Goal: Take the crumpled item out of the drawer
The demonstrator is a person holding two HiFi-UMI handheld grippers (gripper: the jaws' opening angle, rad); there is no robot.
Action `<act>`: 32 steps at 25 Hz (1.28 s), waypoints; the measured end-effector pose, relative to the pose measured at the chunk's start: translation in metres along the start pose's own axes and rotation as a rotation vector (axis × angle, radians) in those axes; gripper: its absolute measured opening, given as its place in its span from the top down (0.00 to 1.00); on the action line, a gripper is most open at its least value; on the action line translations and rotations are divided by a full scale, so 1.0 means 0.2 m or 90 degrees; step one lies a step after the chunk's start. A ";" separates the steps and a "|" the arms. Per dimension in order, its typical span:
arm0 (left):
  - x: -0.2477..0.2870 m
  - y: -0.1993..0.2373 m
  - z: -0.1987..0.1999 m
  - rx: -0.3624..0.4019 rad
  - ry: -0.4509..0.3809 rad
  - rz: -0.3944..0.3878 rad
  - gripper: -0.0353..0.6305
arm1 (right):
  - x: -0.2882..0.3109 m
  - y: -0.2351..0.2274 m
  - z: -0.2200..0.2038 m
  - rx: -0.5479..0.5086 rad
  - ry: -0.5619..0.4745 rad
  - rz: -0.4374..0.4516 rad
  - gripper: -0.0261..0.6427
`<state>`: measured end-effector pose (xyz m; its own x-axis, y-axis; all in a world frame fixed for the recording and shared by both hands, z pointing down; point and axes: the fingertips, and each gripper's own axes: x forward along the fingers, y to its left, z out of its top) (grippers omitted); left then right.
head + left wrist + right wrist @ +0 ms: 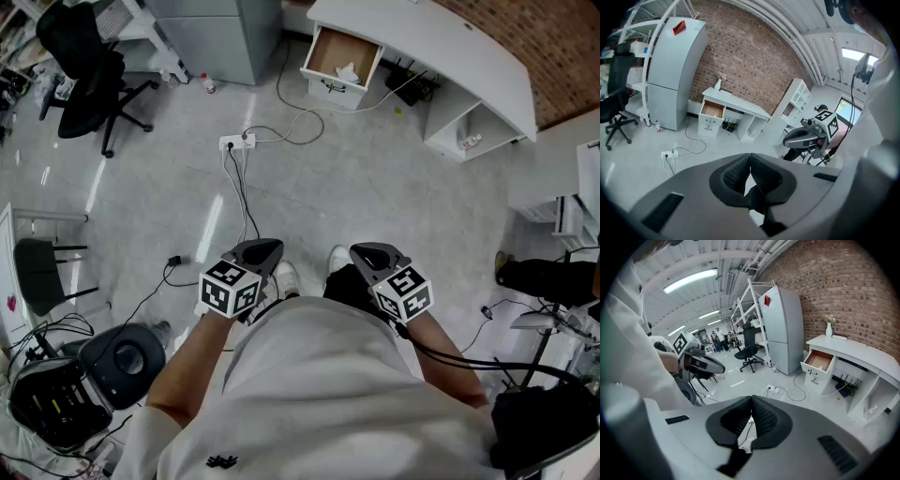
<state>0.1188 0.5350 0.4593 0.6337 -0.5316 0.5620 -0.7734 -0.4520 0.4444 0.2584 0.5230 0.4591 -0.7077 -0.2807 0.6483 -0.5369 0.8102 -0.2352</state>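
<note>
Far ahead in the head view, a white drawer (342, 58) stands pulled open under the white desk (422, 37). A crumpled white item (348, 72) lies inside it. Both grippers are held close to the person's waist, far from the drawer. My left gripper (265, 251) is shut with nothing between its jaws (750, 159). My right gripper (370, 253) is likewise shut and empty (751, 404). The open drawer also shows small in the left gripper view (712, 110) and the right gripper view (819, 360). Each gripper view catches the other gripper at its side.
A power strip (236, 142) with trailing cables lies on the floor between me and the drawer. A black office chair (89, 80) stands at the far left beside a grey fridge (675, 70). A small bottle (207, 84) sits on the floor. Equipment crowds the lower left.
</note>
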 end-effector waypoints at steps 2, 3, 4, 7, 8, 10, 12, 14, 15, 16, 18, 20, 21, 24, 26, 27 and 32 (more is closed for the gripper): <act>0.02 0.03 0.02 0.002 0.004 -0.004 0.91 | 0.02 0.00 0.01 -0.004 0.010 0.007 0.92; 0.03 0.04 0.03 0.003 0.005 -0.005 0.91 | 0.03 -0.01 0.02 -0.006 0.013 0.010 0.92; 0.05 0.06 0.06 0.004 0.005 -0.005 0.91 | 0.04 -0.03 0.03 -0.007 0.015 0.011 0.92; 0.13 0.05 0.16 -0.003 -0.006 -0.002 0.91 | 0.04 -0.13 0.08 -0.009 0.010 0.007 0.92; 0.16 0.02 0.20 -0.004 -0.012 -0.004 0.91 | 0.03 -0.17 0.10 -0.011 0.009 0.007 0.92; 0.23 -0.02 0.30 0.004 -0.019 -0.010 0.91 | 0.03 -0.27 0.14 -0.013 0.007 0.008 0.92; 0.29 -0.03 0.40 0.019 -0.020 -0.015 0.91 | 0.04 -0.37 0.19 -0.012 0.002 0.012 0.92; 0.36 0.00 0.48 0.027 -0.020 -0.012 0.91 | 0.06 -0.46 0.23 -0.011 -0.006 0.017 0.92; 0.39 0.01 0.51 0.028 -0.021 -0.008 0.91 | 0.07 -0.50 0.24 -0.010 -0.009 0.018 0.92; 0.42 0.03 0.55 0.027 -0.023 -0.005 0.91 | 0.08 -0.54 0.24 -0.009 -0.011 0.019 0.92; 0.47 0.06 0.62 0.024 -0.030 0.000 0.91 | 0.10 -0.62 0.25 -0.008 -0.010 0.021 0.92; 0.52 0.09 0.67 0.020 -0.031 0.004 0.91 | 0.13 -0.69 0.27 0.000 -0.008 0.019 0.92; 0.54 0.11 0.69 0.020 -0.028 0.004 0.91 | 0.15 -0.72 0.28 0.007 -0.009 0.018 0.91; 0.60 0.24 0.75 0.031 -0.016 0.004 0.91 | 0.25 -0.81 0.36 0.015 -0.015 0.011 0.90; 0.63 0.37 0.79 0.038 -0.007 -0.003 0.91 | 0.36 -0.88 0.44 0.018 -0.017 0.004 0.86; 0.65 0.44 0.82 0.040 -0.003 -0.008 0.91 | 0.42 -0.91 0.48 0.020 -0.016 -0.001 0.86; 0.70 0.81 1.12 0.067 0.009 -0.042 0.91 | 0.68 -1.07 0.80 0.046 -0.012 -0.038 0.84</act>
<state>0.0851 0.2274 0.4545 0.6821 -0.4880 0.5447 -0.7234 -0.5591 0.4050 0.2033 0.2299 0.4815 -0.6820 -0.3377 0.6488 -0.6093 0.7530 -0.2486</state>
